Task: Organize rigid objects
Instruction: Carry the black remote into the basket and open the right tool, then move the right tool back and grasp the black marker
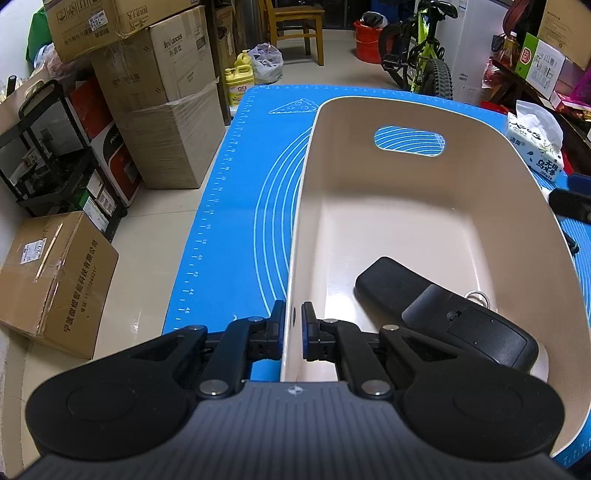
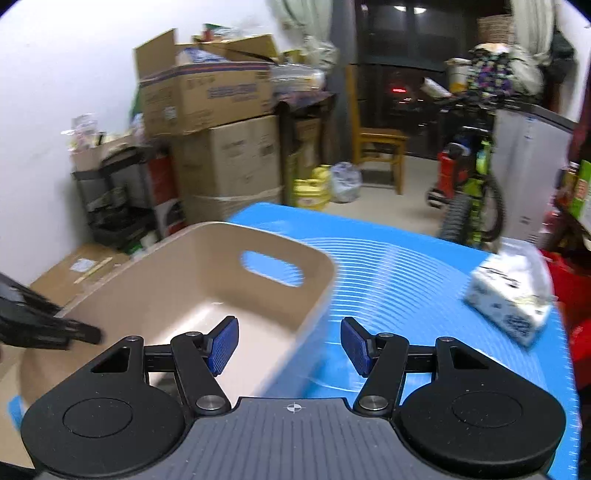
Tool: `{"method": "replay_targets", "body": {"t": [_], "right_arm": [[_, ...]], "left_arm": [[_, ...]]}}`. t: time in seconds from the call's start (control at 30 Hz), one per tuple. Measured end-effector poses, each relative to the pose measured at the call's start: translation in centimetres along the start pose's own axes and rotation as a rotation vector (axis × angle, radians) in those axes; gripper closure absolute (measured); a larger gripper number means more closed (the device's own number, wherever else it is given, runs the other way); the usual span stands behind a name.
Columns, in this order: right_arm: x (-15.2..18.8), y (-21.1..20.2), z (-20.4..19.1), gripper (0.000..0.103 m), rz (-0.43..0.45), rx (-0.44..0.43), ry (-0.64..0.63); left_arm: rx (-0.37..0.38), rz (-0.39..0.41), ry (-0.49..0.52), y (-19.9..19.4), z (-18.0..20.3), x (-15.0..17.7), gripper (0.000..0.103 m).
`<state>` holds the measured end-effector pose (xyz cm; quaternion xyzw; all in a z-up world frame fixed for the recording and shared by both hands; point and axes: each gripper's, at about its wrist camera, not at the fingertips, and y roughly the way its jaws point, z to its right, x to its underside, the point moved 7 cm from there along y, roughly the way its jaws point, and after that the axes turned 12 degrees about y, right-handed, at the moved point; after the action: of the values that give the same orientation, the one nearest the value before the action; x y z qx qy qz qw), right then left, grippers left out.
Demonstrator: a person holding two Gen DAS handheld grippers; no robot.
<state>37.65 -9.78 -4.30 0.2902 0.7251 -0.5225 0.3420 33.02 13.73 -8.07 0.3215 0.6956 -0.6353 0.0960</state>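
A beige plastic bin (image 1: pixel 480 155) with handle cut-outs stands on the blue mat (image 1: pixel 236 206). My left gripper (image 1: pixel 293 328) is shut on the bin's left wall near its near corner. Inside the bin lie a black remote control (image 1: pixel 388 284) and a black computer mouse (image 1: pixel 476 328), with a small metal ring (image 1: pixel 478 295) behind them. In the right wrist view the bin (image 2: pixel 207 258) is at left. My right gripper (image 2: pixel 290 345) is open and empty above the bin's right rim. The other gripper's tip (image 2: pixel 48 328) shows at far left.
A tissue pack (image 1: pixel 535 147) sits on the mat at right, also in the right wrist view (image 2: pixel 513 299). Stacked cardboard boxes (image 1: pixel 162 110), a black rack (image 1: pixel 55 155), a floor box (image 1: pixel 51 280), yellow bottles (image 1: pixel 238 81), a wooden chair (image 1: pixel 295 29) and a bicycle (image 1: pixel 421 59) surround the table.
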Motion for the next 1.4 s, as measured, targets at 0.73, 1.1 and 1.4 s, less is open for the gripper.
{"method": "replay_targets", "body": {"t": [0.73, 1.1, 1.4], "right_arm": [[5.1, 6.4, 16.0, 0.043, -0.131, 0.259, 0.02], [5.4, 7.7, 17.4, 0.068, -0.156, 0.208, 0.068], [5.9, 6.6, 16.1, 0.078, -0.159, 0.224, 0.005]], "left_arm": [[0.001, -0.012, 0.011, 0.1, 0.3, 0.0, 0.094], [-0.003, -0.015, 0.018, 0.2, 0.5, 0.0, 0.094], [-0.008, -0.016, 0.018, 0.2, 0.5, 0.1, 0.094]]}}
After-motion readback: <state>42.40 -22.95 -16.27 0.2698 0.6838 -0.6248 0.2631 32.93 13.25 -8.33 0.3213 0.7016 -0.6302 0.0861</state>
